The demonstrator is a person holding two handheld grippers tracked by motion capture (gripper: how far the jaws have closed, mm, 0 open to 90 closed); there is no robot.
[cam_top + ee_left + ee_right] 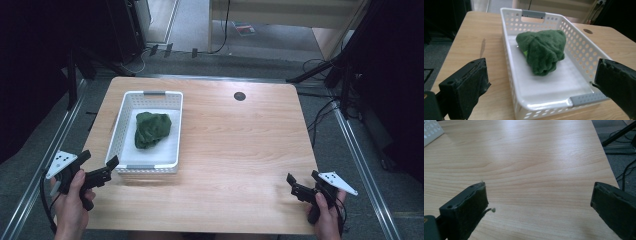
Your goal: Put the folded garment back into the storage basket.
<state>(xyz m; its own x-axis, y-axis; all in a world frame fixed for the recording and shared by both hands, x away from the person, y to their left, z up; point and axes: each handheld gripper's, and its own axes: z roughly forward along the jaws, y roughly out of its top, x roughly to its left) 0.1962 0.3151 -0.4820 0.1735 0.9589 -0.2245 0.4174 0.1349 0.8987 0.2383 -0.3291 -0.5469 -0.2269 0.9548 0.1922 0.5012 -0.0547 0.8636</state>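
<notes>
In the high view, a white perforated basket [148,131] sits in the left half of the frame on a light wooden table [235,150], its long side running away from the person. A crumpled dark green towel [152,129] lies inside it, roughly in the middle of the basket floor and a little toward the far end. The basket has 2 grey grip strips, 1 on the far rim and 1 on the near rim.

The left gripper [98,167] is at the lower left of the high view, held in the person's left hand [75,200], with its jaws spread wide and nothing between them. One jaw tip sits just beside the basket's near left corner; whether it touches cannot be told. In the left gripper view the towel [541,51] fills the centre of the frame inside the basket [584,53], framed by the 2 black jaws at lower left and lower right.

The right gripper [303,183] is at the lower right of the high view, well apart from the basket, jaws also spread and empty, hanging over bare wood near the table's near edge. The right gripper view shows the wood grain and a corner of the basket [431,131] at upper left.

A round dark grommet [239,96] sits in the table's upper centre. No readable writing or brand marks appear on anything.
</notes>
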